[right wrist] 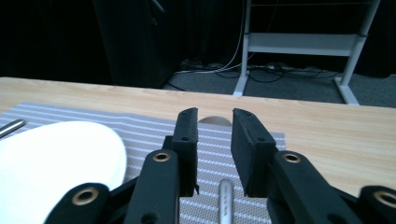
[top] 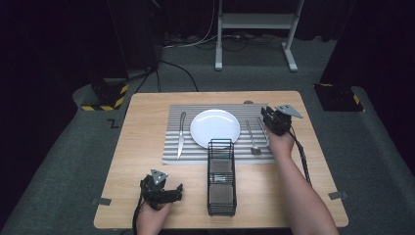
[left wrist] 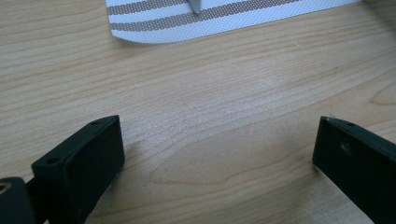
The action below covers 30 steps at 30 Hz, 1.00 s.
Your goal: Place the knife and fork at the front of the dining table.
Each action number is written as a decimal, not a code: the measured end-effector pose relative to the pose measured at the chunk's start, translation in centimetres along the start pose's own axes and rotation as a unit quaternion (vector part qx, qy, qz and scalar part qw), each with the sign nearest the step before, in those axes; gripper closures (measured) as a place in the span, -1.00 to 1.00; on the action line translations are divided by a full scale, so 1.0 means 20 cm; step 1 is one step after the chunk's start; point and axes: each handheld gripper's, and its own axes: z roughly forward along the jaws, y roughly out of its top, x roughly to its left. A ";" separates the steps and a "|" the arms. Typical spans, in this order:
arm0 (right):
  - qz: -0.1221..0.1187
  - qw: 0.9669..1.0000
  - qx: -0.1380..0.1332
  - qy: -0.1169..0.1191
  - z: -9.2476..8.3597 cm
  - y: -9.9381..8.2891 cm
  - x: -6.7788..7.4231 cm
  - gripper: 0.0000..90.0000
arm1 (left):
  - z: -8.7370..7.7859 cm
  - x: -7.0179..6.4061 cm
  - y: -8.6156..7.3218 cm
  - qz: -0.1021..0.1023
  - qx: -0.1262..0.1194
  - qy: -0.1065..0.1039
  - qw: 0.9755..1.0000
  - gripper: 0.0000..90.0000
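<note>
The table was half laid: striped placemat [top: 215,132] w/ a white plate [top: 215,127] in the middle, knife [top: 181,133] to its left, spoon [top: 253,139] to its right, and what looked like a fork [top: 265,131] just beside the spoon. A black wire caddy [top: 221,177] stood at the mat's near edge.

The right gripper [top: 272,119] hung over the far end of that fork, jaws part-open w/ a narrow gap, a metal handle [right wrist: 225,200] lying under them. The left gripper [top: 172,194] sat low over bare wood nr the front edge, jaws wide apart, holding nothing.

Risks, as I judged them: that arm reaches past the caddy, so a sleeve could tip it; jaws dropping could nudge the spoon or shift the mat.

Hard to tell: fork tines, caddy contents, and a small round thing [top: 248,102] at the mat's far edge.
</note>
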 end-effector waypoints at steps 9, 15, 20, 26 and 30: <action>-0.009 1.000 0.006 0.005 -0.10 -0.04 0.05 0.29 | 0.00 0.00 0.00 0.003 0.002 0.001 1.000 -0.95; -0.019 1.000 0.010 0.005 -0.18 -0.04 0.06 0.03 | 0.01 -0.01 0.00 0.010 0.008 0.006 1.000 -0.98; -0.038 0.999 0.001 0.000 -0.29 -0.05 0.08 -0.23 | 0.01 -0.01 0.00 0.010 0.008 0.006 1.000 -0.98; -0.048 0.999 0.003 -0.010 -0.38 -0.08 0.10 -0.41 | 0.01 -0.01 0.00 0.009 0.008 0.006 1.000 -0.99; -0.046 0.999 0.009 -0.011 -0.47 -0.12 0.12 -0.53 | 0.01 -0.01 0.00 0.010 0.008 0.006 1.000 -0.99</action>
